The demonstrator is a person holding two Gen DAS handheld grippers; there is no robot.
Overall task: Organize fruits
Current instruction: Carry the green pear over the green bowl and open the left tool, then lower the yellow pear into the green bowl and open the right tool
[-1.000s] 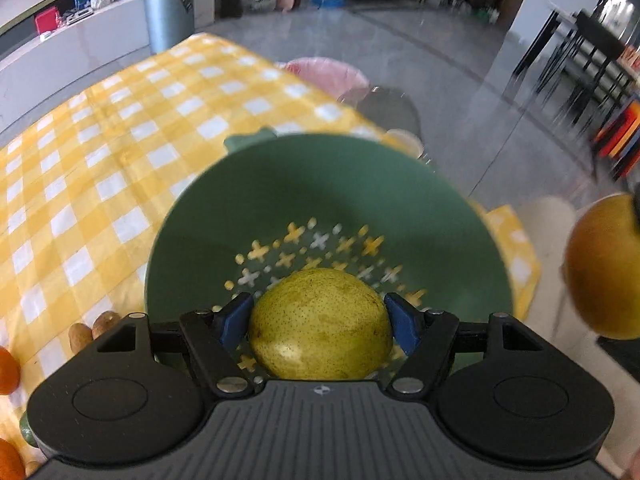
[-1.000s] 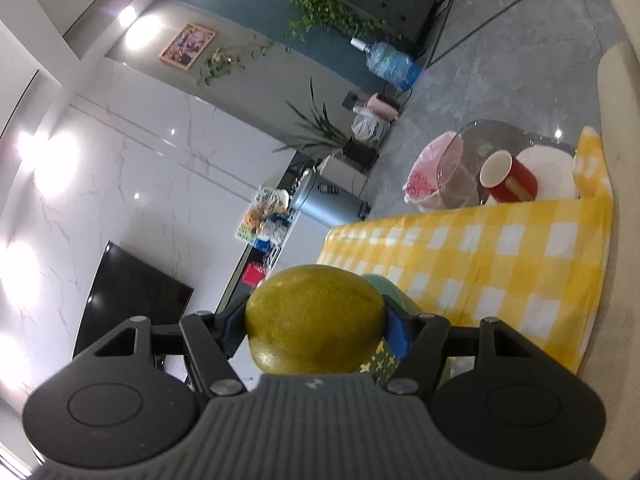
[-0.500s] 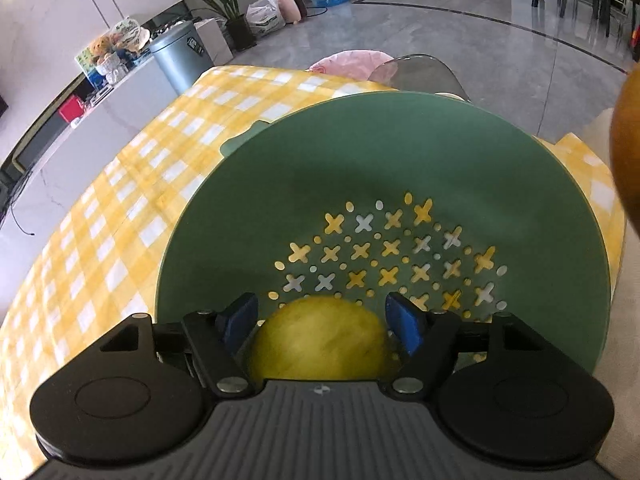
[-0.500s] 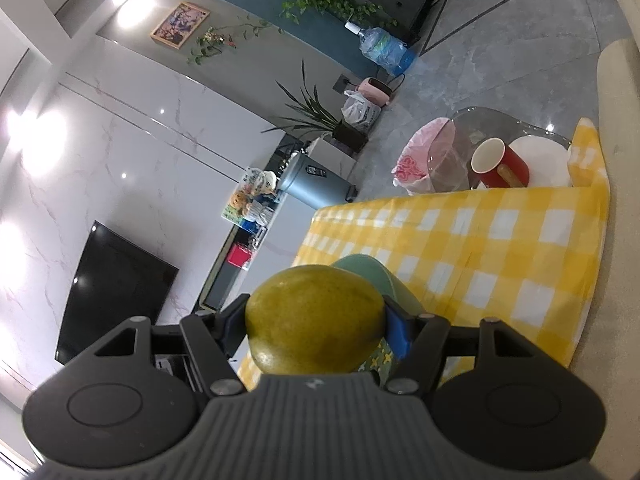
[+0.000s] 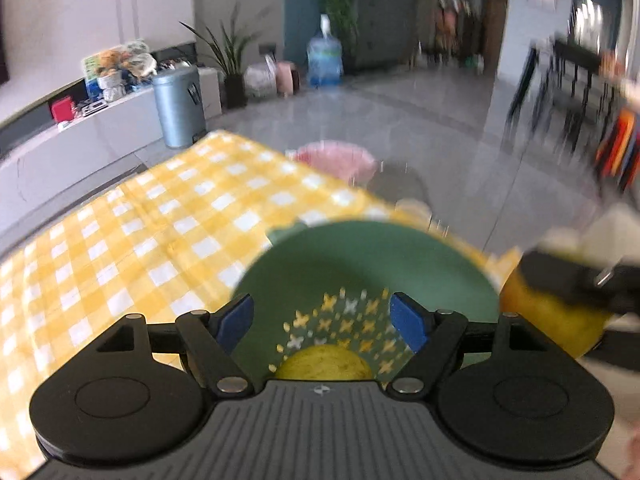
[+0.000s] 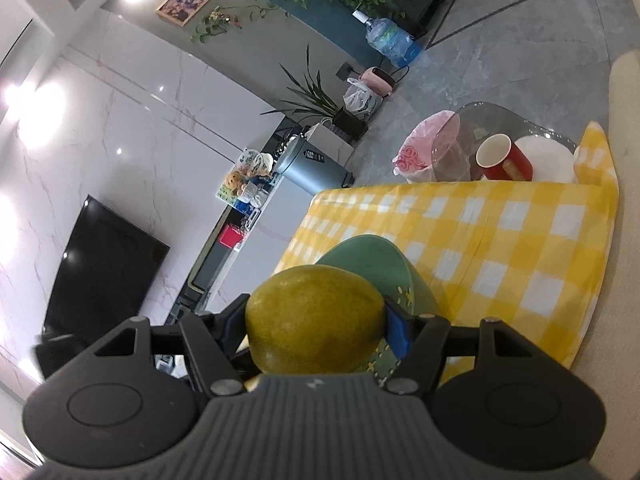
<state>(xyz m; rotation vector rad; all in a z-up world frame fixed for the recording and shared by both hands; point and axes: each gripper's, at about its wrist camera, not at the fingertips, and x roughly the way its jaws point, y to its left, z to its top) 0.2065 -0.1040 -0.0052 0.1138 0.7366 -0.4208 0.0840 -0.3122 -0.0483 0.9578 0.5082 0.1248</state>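
Since the earlier frame the left gripper [image 5: 322,318] has let go of the speckled yellow-green pear [image 5: 325,363] and pulled up and back from it; the blue pads [image 5: 407,320] that were on its sides now stand clear of it. Jaws are opening, nothing pressed between them. That pear sits low in the green plastic colander bowl with cross-shaped holes [image 5: 360,256], just below and behind the fingertip line, half hidden by the gripper body. Left wrist view is motion-blurred.

Right gripper [image 6: 316,320] hasn't changed: clenched on the second, larger yellow-green pear [image 6: 314,318], a pad tight against each side. In the left view this gripper and its fruit [image 5: 552,320] show just right of the left tongs, beside the bowl rim. From the right wrist view the bowl [image 6: 372,260] is directly ahead of and partly behind the held pear, resting on the yellow-and-white checked tablecloth [image 6: 500,240].

Red mug [image 6: 504,158] and white plate [image 6: 548,158] lie far ahead-right of the right tongs, past the cloth's edge.
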